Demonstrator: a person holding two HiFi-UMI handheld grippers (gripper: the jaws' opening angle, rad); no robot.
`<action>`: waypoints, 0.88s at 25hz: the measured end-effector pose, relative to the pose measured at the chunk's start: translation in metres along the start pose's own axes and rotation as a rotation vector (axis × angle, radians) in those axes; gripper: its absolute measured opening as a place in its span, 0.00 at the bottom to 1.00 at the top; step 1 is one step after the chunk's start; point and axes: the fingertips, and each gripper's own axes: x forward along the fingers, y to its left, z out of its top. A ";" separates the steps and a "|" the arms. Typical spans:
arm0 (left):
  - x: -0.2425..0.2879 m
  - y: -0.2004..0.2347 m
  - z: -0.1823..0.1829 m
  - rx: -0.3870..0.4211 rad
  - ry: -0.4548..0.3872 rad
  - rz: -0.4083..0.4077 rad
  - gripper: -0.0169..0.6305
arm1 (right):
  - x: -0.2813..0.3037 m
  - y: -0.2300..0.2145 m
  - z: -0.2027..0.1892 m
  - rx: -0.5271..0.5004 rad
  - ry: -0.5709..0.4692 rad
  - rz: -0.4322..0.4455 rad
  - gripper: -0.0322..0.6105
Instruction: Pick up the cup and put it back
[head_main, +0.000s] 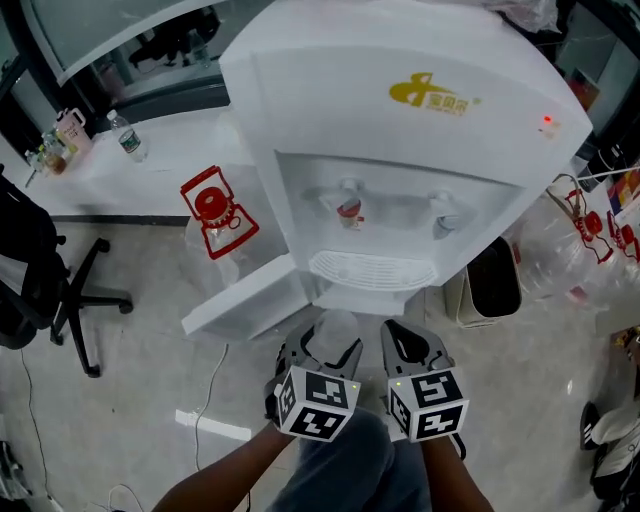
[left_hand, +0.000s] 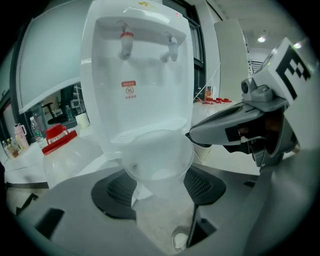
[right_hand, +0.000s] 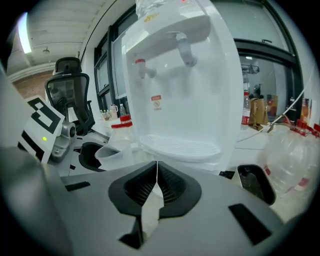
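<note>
A black office chair stands on grey floor beside a white counter.

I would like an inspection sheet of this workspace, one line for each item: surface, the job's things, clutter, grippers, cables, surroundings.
Surface: grey, glossy floor.
Job's things: translucent cup, looks empty, held in front of the water dispenser, close to its drip tray.
Clutter: clear water jug with a red cap beside the dispenser; dark bin on its other side.
Grippers: left gripper shut on the cup; right gripper with jaws together, holding nothing.
Cables: white cable lying on the floor.
Surroundings: office chair; white counter with bottles.
</note>
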 end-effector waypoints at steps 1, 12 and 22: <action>0.010 0.001 -0.007 -0.004 -0.003 -0.001 0.49 | 0.007 -0.005 -0.008 0.001 -0.004 -0.002 0.08; 0.118 0.005 -0.070 0.033 -0.031 -0.003 0.49 | 0.083 -0.038 -0.087 -0.004 -0.064 -0.004 0.08; 0.193 0.001 -0.098 0.092 -0.061 0.009 0.49 | 0.127 -0.061 -0.127 -0.009 -0.115 -0.015 0.08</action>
